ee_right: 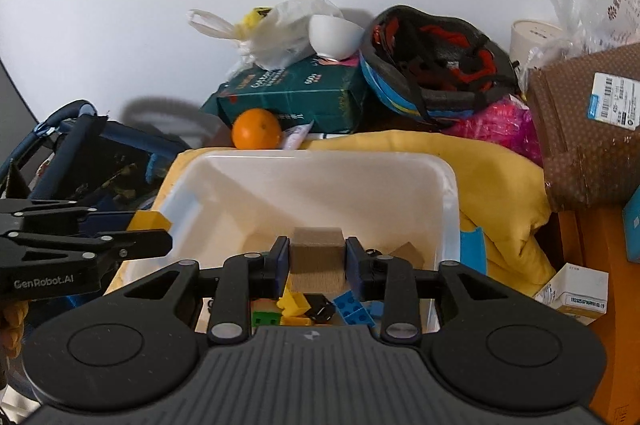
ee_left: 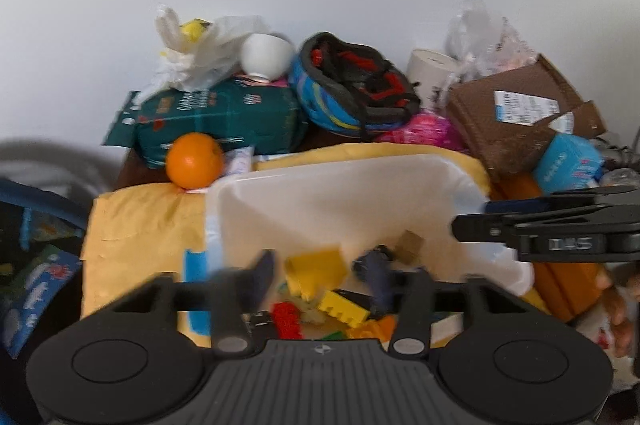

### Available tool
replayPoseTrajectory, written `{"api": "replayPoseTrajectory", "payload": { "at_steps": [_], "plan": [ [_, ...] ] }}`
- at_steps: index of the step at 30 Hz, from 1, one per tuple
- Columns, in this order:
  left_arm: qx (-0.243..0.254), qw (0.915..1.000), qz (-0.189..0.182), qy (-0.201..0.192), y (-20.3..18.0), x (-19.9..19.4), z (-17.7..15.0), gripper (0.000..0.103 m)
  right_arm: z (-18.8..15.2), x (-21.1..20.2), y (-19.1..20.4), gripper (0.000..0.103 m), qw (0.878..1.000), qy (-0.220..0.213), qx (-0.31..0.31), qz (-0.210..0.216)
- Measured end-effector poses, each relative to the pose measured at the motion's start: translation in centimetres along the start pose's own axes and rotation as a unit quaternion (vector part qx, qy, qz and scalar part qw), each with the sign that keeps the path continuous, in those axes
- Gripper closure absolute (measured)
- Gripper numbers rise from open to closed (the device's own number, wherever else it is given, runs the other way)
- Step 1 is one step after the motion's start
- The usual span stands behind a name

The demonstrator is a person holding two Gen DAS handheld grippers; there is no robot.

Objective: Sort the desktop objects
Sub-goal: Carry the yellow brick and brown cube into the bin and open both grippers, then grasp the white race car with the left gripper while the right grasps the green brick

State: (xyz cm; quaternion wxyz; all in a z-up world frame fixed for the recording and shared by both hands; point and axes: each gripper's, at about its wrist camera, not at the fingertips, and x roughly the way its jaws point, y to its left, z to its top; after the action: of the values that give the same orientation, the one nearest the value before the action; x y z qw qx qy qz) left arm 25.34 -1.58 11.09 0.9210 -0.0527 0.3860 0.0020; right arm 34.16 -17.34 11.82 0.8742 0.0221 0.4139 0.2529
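A white plastic bin (ee_right: 450, 209) sits on a yellow cloth (ee_right: 504, 193) and holds several loose toy bricks (ee_right: 352, 309). My right gripper (ee_right: 317, 257) is shut on a brown wooden cube (ee_right: 317, 250) and holds it over the bin. In the left wrist view the bin (ee_left: 320, 193) shows with bricks (ee_left: 344, 307) inside. My left gripper (ee_left: 324, 277) has its fingers wide apart above them, and a yellow block (ee_left: 316, 267) is between and below them, blurred. From the right wrist view the left gripper (ee_right: 156, 231) has a yellow block (ee_right: 150, 220) at its tips.
An orange (ee_right: 257, 134), a green package (ee_right: 296, 93), a white bowl (ee_right: 334, 35), a plastic bag (ee_right: 276, 33), a bike helmet (ee_right: 436, 65) and a brown parcel (ee_right: 592, 129) crowd the back. A blue bag (ee_right: 92, 161) stands at the left. A small white box (ee_right: 576, 293) lies at right.
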Motion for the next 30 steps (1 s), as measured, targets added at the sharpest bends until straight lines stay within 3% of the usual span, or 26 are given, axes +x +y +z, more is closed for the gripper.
{"api": "replayPoseTrajectory", "payload": {
  "at_steps": [1, 2, 6, 9, 11, 14, 16, 20, 24, 25, 26, 27, 30],
  "plan": [
    [0.002, 1.0000, 0.007, -0.006, 0.0, -0.2, -0.3, 0.040, 0.0, 0.0, 0.0, 0.048, 1.000, -0.003, 0.000, -0.003],
    [0.007, 0.9999, 0.009, -0.013, -0.1, -0.6, -0.8, 0.040, -0.2, -0.1, 0.0, 0.045, 1.000, -0.008, -0.003, -0.004],
    [0.011, 0.9991, 0.001, -0.040, -0.9, -3.2, -4.7, 0.039, -2.0, -2.3, 0.6, 0.045, 0.999, -0.039, -0.034, 0.003],
    [-0.009, 0.9992, -0.011, -0.037, -2.1, -4.6, -10.5, 0.039, -5.9, -5.2, 1.1, 0.045, 0.996, -0.065, -0.051, 0.026],
    [-0.022, 0.9996, -0.016, -0.005, -3.0, -3.9, -14.3, 0.039, -9.7, -6.4, 1.3, 0.042, 0.995, -0.062, -0.065, 0.035],
    [-0.025, 0.9972, -0.034, 0.061, -4.6, -1.6, -18.7, 0.039, -16.6, -6.5, 1.5, 0.042, 0.995, -0.024, -0.087, 0.037],
    [-0.017, 0.9969, -0.029, 0.071, -5.5, -0.3, -19.7, 0.039, -21.0, -5.9, 1.5, 0.042, 0.994, 0.013, -0.106, 0.030],
    [-0.047, 0.9940, -0.030, 0.094, -5.9, 2.1, -19.4, 0.040, -25.6, -5.1, 1.5, 0.042, 0.992, 0.052, -0.112, 0.026],
    [-0.033, 0.9920, -0.037, 0.116, -6.6, 4.0, -19.2, 0.047, -26.6, -4.1, 1.6, 0.045, 0.990, 0.063, -0.125, 0.020],
    [-0.016, 0.9930, -0.034, 0.112, -6.9, 4.1, -19.3, 0.048, -26.6, -3.9, 1.6, 0.047, 0.989, 0.067, -0.128, 0.020],
    [-0.001, 0.9932, -0.036, 0.111, -7.1, 4.1, -19.4, 0.050, -26.8, -3.6, 1.7, 0.059, 0.988, 0.072, -0.134, 0.017],
    [0.007, 0.9934, -0.040, 0.107, -7.1, 3.9, -19.7, 0.057, -26.8, -3.3, 1.8, 0.062, 0.987, 0.078, -0.138, 0.016],
    [0.027, 0.9951, -0.025, 0.091, -6.5, 2.9, -19.9, 0.062, -26.5, -3.5, 1.8, 0.066, 0.988, 0.074, -0.130, 0.020]
  ]
}}
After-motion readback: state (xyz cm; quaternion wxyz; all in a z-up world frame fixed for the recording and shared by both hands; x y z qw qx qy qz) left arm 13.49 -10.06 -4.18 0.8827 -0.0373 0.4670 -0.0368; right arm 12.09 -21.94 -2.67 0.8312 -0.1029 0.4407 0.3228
